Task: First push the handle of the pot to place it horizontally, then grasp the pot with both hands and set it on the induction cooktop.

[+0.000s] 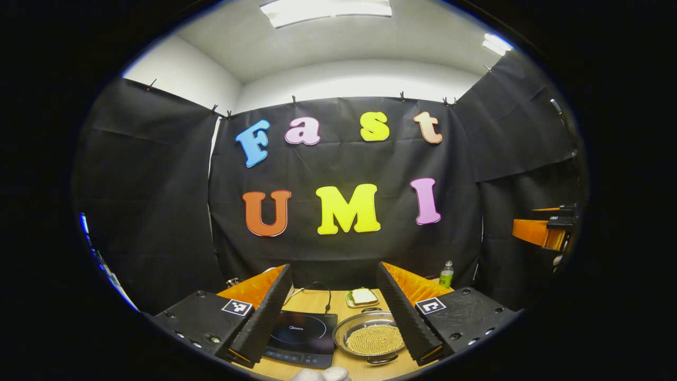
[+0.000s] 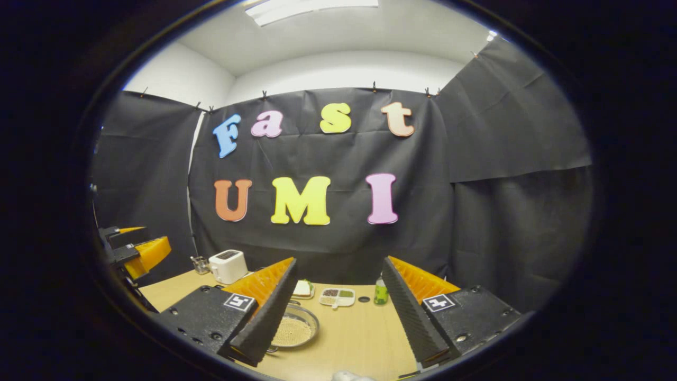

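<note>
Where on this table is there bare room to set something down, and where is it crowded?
Bare wood lies in front of the compartment tray and green bottle, right of the pot. Crowded: the induction cooktop and pot sit side by side with the sandwich plate just behind, and the toaster and a glass fill the back left corner.

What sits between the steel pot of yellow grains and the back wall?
In the left gripper view, a small plate with a sandwich lies behind the shallow steel pot, before the black cloth wall.
</note>
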Motion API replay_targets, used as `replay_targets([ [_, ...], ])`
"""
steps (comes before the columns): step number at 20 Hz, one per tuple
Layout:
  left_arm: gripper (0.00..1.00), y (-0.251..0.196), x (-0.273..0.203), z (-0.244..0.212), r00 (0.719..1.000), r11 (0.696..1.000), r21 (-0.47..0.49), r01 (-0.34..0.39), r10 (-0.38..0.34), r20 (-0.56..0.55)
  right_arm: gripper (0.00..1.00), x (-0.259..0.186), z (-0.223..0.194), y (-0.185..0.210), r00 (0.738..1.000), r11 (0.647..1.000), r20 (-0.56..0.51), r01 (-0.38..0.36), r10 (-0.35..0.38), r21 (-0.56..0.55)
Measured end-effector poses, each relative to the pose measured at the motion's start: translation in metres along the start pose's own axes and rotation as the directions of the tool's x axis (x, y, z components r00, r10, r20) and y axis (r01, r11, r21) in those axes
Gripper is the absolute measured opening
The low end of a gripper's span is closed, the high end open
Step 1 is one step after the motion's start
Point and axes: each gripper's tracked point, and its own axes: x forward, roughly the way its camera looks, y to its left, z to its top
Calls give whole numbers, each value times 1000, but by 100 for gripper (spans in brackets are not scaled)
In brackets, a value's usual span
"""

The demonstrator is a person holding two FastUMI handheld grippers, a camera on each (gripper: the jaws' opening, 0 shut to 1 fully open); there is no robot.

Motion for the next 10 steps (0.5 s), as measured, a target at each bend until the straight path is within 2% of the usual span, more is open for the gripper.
replay_targets([
  [5, 96, 11, -15, -15, 999, 999, 8, -46, 46, -16, 100, 28, -16, 54, 986, 988, -64, -155, 154, -14],
  [10, 96, 22, -31, -31, 996, 997, 10, -79, 79, -35, 100, 60, -56, 117, 939, 949, -177, -309, 294, -62],
])
